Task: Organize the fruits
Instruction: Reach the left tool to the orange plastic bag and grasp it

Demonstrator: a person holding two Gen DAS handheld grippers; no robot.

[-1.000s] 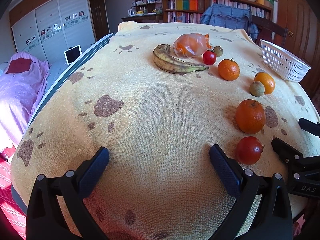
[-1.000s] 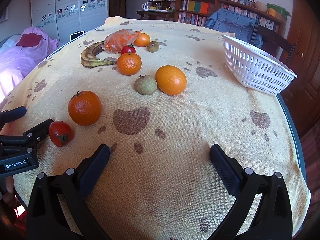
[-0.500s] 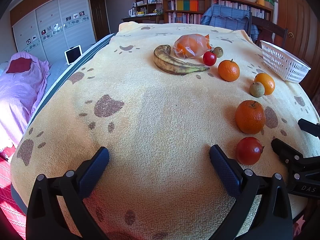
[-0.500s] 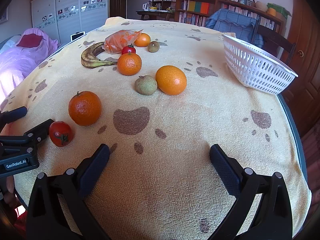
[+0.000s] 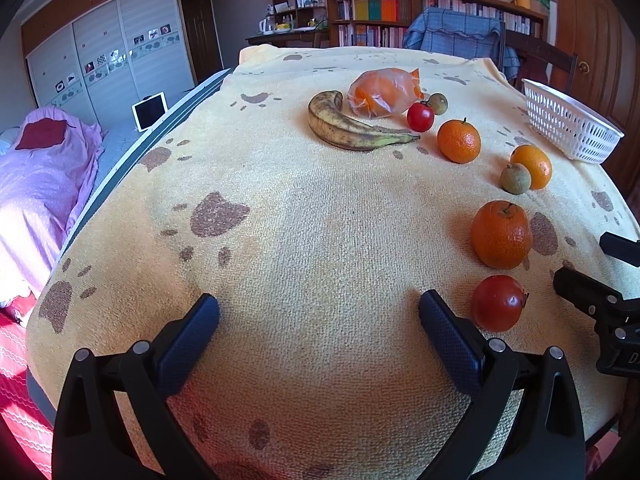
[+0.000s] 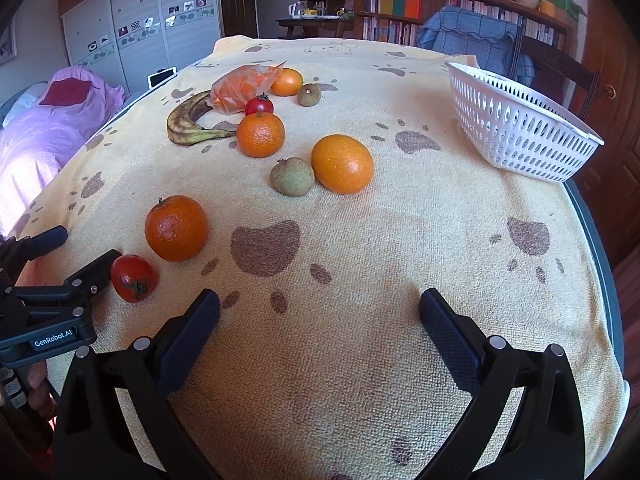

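Fruit lies on a yellow paw-print cloth (image 5: 280, 240). A red tomato (image 5: 498, 309) sits just right of my left gripper (image 5: 319, 320), which is open and empty. Beyond it lie a tangerine (image 5: 501, 234), a green-brown fruit (image 5: 515, 178), an orange (image 5: 534, 165), another tangerine (image 5: 458, 141), a small tomato (image 5: 420, 116), a spotted banana (image 5: 348, 127) and a bag of oranges (image 5: 382, 92). My right gripper (image 6: 319, 320) is open and empty; the tomato (image 6: 133, 278) lies to its left, the white basket (image 6: 520, 138) at the far right.
The basket (image 5: 568, 128) stands at the table's right edge. A blue-draped chair (image 6: 472, 40) and bookshelves are behind the table. A bed with pink covers (image 5: 36, 184) lies to the left. Each gripper's fingers show at the other view's edge.
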